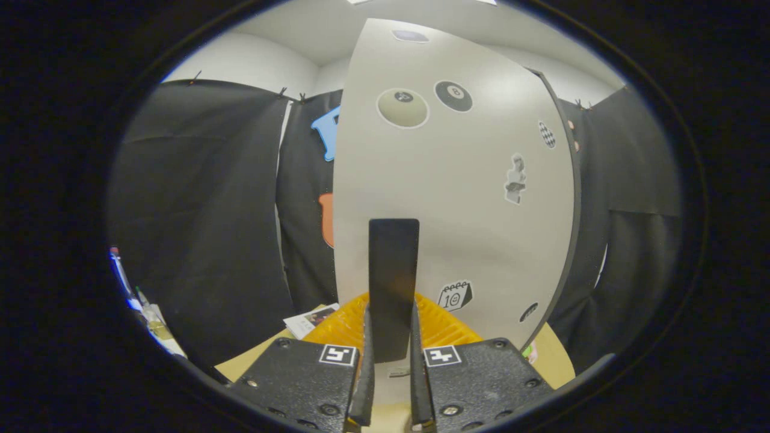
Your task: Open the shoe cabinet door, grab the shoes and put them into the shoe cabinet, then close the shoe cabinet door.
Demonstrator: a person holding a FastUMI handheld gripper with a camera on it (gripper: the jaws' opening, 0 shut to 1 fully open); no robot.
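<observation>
With both fingers pinched on the dark handle (393, 282), the gripper (392, 385) has the door (457, 198) right ahead, stickers all over it. That panel looks stiff, light and slick, so the handle is the 1 sensible hold. Below sit a yellow tray (445, 328) and tan table (556, 361), black cloth (204, 210) around.

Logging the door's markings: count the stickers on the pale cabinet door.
7 on the pale grey cabinet door: one at its top, two round ones below, one checkered and one figure nearer its right edge, one calendar and one dark oval low. The tongs grip the black handle, possibly hiding more.
</observation>
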